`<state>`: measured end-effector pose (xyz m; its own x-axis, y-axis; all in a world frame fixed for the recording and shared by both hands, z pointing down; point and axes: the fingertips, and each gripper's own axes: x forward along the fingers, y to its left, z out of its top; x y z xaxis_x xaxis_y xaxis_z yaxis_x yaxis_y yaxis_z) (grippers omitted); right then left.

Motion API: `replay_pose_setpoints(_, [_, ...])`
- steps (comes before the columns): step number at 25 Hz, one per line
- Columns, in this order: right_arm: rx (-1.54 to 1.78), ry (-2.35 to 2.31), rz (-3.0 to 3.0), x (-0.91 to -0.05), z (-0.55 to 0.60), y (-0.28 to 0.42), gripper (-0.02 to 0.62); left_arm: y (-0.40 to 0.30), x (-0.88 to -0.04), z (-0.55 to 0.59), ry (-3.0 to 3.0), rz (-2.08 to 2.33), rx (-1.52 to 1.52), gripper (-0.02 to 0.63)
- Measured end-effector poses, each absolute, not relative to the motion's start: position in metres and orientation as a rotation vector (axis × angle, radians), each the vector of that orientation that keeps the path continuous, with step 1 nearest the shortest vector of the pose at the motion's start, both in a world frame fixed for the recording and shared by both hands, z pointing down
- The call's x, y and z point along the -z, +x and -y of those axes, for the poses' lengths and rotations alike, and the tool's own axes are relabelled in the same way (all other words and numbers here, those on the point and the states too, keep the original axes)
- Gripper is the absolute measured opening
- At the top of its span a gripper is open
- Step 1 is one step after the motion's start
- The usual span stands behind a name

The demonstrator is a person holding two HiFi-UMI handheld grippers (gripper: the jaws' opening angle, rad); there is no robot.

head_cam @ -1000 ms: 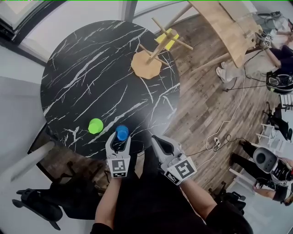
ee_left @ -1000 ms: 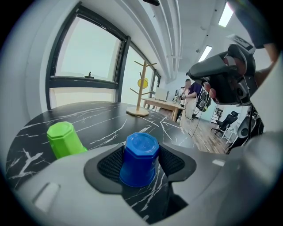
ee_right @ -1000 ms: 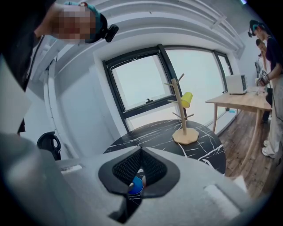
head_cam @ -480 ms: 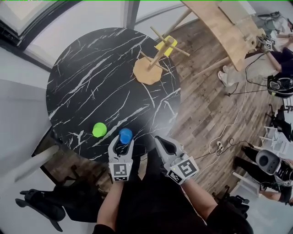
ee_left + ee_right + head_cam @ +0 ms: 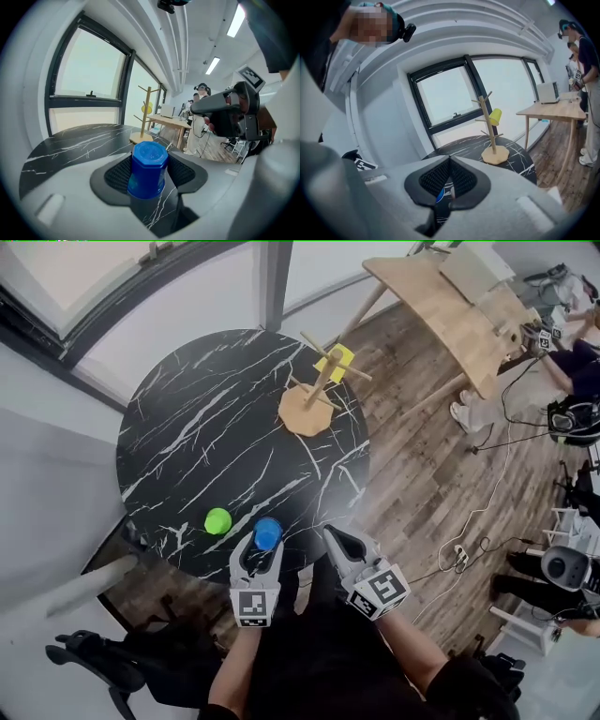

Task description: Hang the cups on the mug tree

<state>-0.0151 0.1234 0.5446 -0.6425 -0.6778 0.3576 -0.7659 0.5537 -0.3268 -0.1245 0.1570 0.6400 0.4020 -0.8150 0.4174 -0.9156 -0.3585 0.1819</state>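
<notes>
An upside-down blue cup sits between the pads of my left gripper, which is shut on it and holds it above the near edge of the black marble table. A green cup stands on the table just to its left. The wooden mug tree stands at the far side with a yellow cup hung on a peg. My right gripper is shut and empty, beside the left one off the table's edge.
A wooden desk stands beyond the table to the right, with people near it. Cables lie on the wood floor. A window wall runs behind the table. Black chair bases sit at lower left.
My left gripper has risen with the blue cup in it, away from the tabletop. The right gripper has come up a little beside it. The green cup has stayed put.
</notes>
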Motion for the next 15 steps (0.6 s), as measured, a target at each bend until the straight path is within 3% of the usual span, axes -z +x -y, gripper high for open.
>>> replay_pose_setpoints(15, [-0.602,1.206,2.678,-0.487,-0.095,0.002,0.003,-0.108,-0.533,-0.126,2.329,1.524,-0.207,0.239])
